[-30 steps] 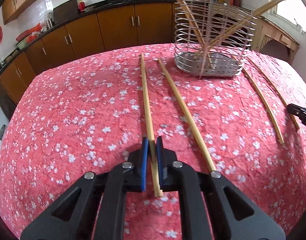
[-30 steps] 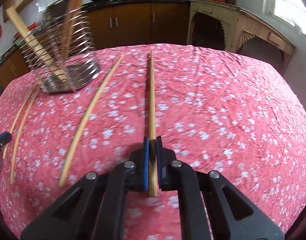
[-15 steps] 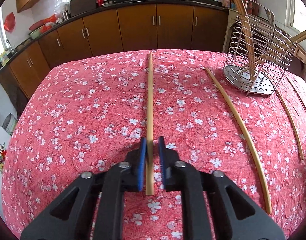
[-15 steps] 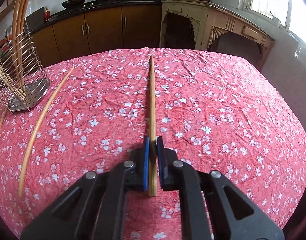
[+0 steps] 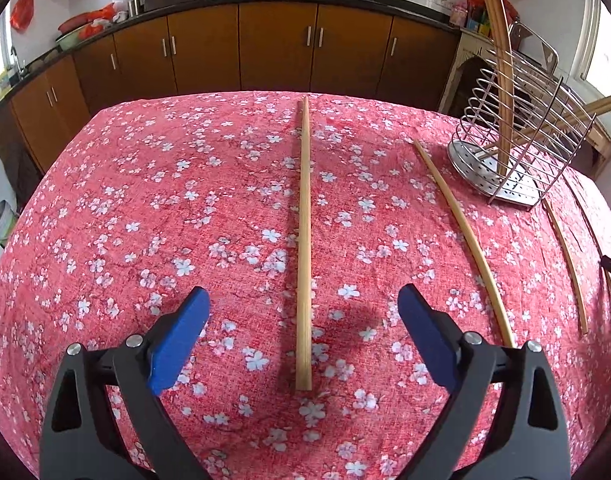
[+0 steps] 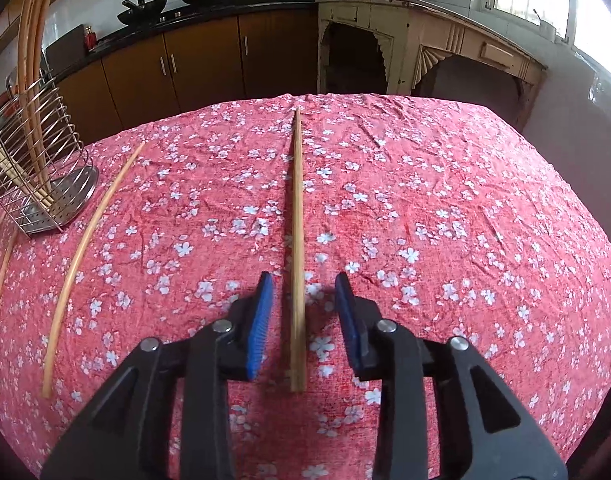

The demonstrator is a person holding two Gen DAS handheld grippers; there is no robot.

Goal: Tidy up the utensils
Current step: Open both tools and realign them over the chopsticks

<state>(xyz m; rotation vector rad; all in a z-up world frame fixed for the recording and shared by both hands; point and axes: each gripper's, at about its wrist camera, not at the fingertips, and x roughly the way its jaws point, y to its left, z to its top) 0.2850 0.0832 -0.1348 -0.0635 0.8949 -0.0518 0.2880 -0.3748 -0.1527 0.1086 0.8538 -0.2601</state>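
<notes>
desk [image 5: 145, 200] with the red floral cloth carries everything. wire rack [image 5: 517, 152] already stands some chopsticks upright, likely the sorting target. left gripper [image 5: 301, 344] is opening wide, its chopstick [image 5: 304, 240] lying free on the cloth between the jaws. right gripper [image 6: 303, 312] is opening, narrower (pads clear of its chopstick [image 6: 297, 240]). only the left view shows the rack's base plate fully.
</notes>
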